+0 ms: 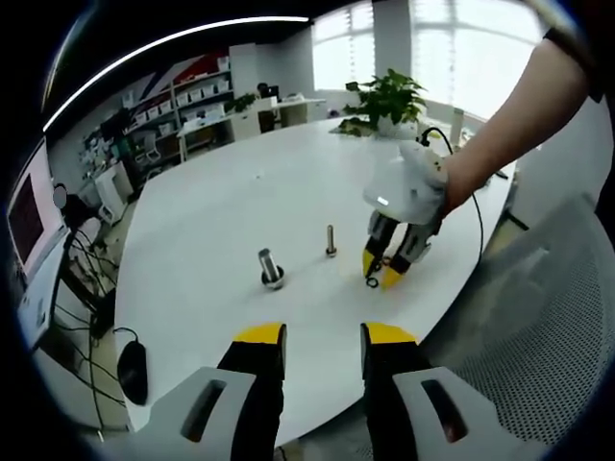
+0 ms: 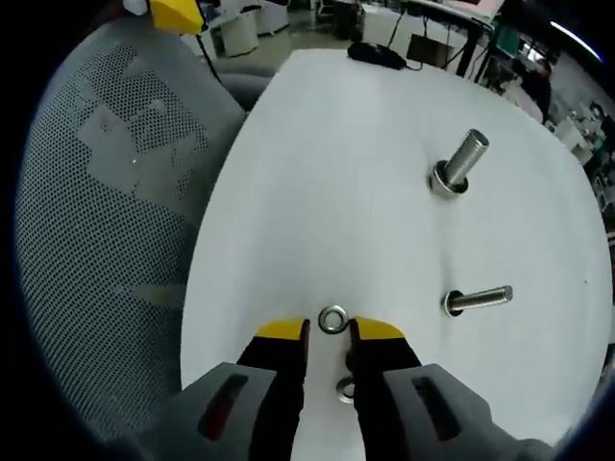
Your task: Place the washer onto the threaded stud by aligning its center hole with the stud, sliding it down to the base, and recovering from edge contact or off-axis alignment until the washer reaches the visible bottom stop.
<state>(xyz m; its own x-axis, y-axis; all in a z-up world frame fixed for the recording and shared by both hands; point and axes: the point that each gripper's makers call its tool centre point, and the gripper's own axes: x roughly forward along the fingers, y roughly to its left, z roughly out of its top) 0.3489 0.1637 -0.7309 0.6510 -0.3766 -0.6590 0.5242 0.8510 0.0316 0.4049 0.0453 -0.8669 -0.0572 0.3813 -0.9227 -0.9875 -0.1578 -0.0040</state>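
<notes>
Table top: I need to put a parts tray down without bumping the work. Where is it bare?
The table is bare from the thick stud to the plant. Crowded: the near edge, where the right gripper nips a washer beside the thin stud.

Left gripper (image 1: pixel 323 338): grey housings with dark slots, black jaws showing yellow tips. Right gripper (image 2: pixel 329 332): matching grey housings with dark slots, black jaws wearing yellow tips. In the left gripper view its white rounded shell is trailing a black cable; a dark sleeve edge is showing.
</notes>
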